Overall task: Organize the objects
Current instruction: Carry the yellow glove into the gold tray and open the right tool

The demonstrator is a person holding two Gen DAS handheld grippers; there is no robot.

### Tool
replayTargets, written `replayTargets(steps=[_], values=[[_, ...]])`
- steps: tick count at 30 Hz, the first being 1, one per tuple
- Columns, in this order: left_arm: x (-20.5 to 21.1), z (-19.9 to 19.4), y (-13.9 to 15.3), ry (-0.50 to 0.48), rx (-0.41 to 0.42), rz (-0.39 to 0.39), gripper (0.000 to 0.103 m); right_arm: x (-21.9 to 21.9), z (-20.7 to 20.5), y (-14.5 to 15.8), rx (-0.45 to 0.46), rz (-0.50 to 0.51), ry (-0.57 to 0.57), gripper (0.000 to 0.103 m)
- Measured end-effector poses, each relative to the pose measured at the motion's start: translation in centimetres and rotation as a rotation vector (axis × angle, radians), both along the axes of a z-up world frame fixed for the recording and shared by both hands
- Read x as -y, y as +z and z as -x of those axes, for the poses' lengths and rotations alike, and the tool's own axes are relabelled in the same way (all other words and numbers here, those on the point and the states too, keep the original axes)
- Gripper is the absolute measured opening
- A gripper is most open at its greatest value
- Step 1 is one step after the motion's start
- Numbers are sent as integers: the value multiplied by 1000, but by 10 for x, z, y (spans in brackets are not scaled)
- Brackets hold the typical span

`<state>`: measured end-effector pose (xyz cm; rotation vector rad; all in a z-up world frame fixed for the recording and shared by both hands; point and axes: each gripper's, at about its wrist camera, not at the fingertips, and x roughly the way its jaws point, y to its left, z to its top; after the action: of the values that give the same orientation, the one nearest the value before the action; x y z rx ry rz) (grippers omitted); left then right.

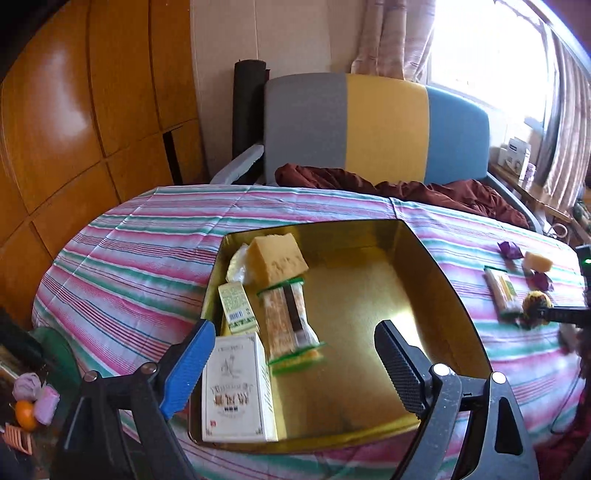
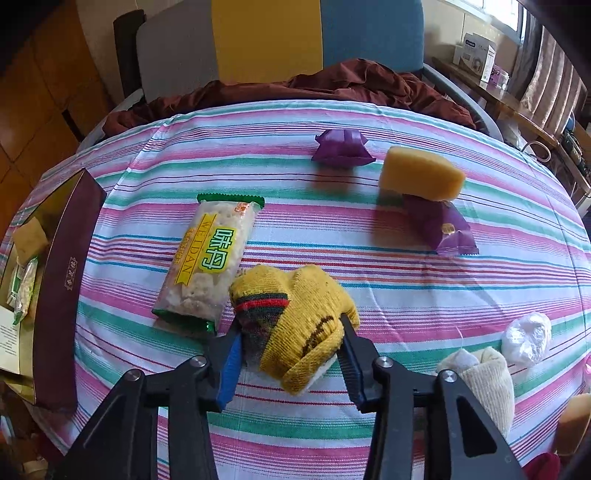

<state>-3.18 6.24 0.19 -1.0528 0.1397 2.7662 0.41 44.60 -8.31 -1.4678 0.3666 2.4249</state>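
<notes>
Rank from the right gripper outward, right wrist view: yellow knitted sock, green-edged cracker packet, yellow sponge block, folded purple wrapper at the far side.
1. Yellow knitted sock: between the right gripper pads.
2. Green-edged cracker packet: just beyond, left.
3. Yellow sponge block: farther, right.
4. Folded purple wrapper: farthest, centre.

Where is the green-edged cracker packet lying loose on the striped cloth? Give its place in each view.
Left wrist view: the cracker packet lies far right on the striped cloth, right of the gold tin.
Right wrist view: the packet lies left of centre, just beyond the yellow sock between the fingers.
Shared landmark: the grey, yellow and blue chair back.
</notes>
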Motion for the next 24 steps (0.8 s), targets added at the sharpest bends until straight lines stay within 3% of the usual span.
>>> replayTargets(steps=[16, 24], values=[[10, -11, -8, -2, 19, -38, 89, 37, -27, 47, -122, 70, 45, 42], [48, -7, 6, 67, -12, -101, 89, 126, -4, 91, -226, 132, 287, 43]])
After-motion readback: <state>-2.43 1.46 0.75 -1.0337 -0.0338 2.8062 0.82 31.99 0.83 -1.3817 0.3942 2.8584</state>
